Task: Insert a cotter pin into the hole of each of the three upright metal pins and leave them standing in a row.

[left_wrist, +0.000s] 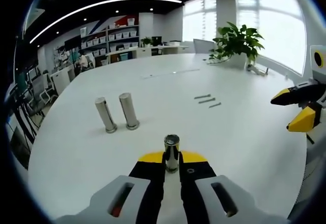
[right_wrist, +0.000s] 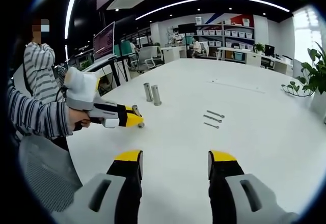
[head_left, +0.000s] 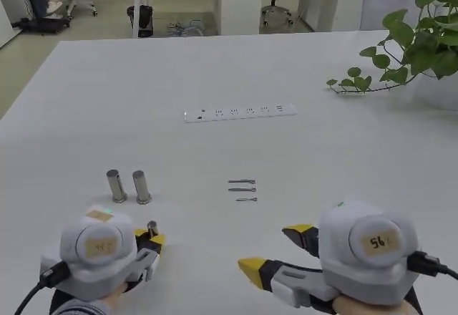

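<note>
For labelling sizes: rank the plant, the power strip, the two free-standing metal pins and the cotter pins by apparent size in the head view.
1. plant, cut off by the frame
2. power strip
3. left standing metal pin and right standing metal pin: alike, not ranked
4. cotter pins, smallest

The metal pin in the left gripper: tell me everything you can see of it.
The metal pin is a short, shiny, steel-looking cylinder with a flat top, held upright. The left gripper is shut on its lower part, a yellow tip on either side, hiding its base. It is apart from the two other pins. I cannot make out a hole.
</note>
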Demonstrator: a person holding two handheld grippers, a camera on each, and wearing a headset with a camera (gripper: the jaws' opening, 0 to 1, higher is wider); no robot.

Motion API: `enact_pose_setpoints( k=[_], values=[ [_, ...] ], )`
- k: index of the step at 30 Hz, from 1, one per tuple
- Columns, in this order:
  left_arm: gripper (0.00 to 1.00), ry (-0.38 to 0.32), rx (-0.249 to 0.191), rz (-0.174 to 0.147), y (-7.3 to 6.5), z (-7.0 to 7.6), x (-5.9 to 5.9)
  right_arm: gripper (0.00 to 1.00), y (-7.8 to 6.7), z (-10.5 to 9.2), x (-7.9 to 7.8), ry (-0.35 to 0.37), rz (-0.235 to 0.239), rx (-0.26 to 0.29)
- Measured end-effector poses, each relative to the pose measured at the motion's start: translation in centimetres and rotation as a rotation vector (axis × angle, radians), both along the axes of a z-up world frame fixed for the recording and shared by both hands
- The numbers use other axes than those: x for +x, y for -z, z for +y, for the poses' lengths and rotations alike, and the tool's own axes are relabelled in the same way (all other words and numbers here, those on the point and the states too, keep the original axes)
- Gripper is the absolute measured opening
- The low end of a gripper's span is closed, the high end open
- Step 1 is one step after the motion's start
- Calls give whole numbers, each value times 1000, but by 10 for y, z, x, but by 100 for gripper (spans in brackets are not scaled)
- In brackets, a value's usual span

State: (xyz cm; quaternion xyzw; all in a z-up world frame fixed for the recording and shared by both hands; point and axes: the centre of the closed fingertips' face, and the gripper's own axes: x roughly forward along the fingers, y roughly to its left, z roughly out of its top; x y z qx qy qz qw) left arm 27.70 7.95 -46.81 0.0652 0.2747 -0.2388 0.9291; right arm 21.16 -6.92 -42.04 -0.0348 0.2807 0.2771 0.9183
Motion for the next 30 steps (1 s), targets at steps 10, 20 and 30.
enact_pose_setpoints(
  k=[10,20,30],
  values=[
    [19,4,-18,-1,-7,3,-3,48,3,0,3,-39,47,-13],
    [42,-3,-81,-12,-22,13,-13,43,-1,8,21,-183,70,-72],
    [63,-38,-125,-23,-35,27,-23,36,-3,2,56,-321,84,-186]
  ],
)
